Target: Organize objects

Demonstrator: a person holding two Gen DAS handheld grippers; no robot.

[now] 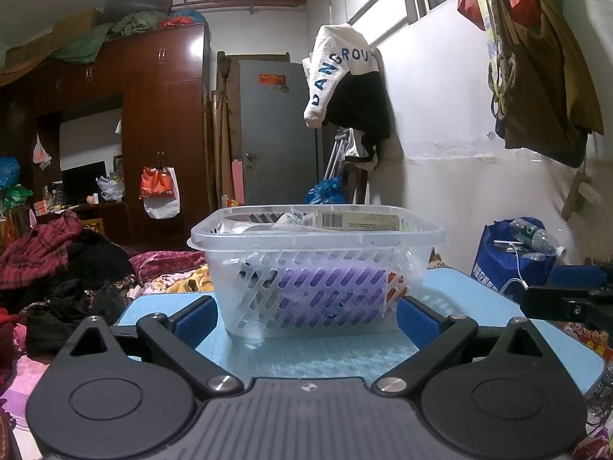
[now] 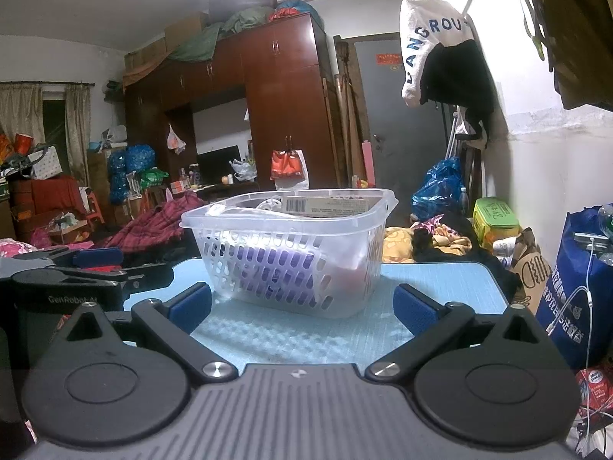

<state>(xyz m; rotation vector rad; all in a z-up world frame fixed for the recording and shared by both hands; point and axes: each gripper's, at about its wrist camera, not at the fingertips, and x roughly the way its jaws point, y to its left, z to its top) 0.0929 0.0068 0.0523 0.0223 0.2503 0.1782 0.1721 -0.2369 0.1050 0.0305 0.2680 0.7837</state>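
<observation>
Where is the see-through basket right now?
The clear plastic basket sits on the blue table, straight ahead in both wrist views, just beyond the open left hand-held gripper.

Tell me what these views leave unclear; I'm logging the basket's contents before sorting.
- Purple item in the basket: both views, slotted wall breaks it up, type unreadable.
- Barcoded box: print too small; lower part behind the rim.
- Red item: only slivers show through slots.
- Table: near edge hidden by the right gripper.
</observation>
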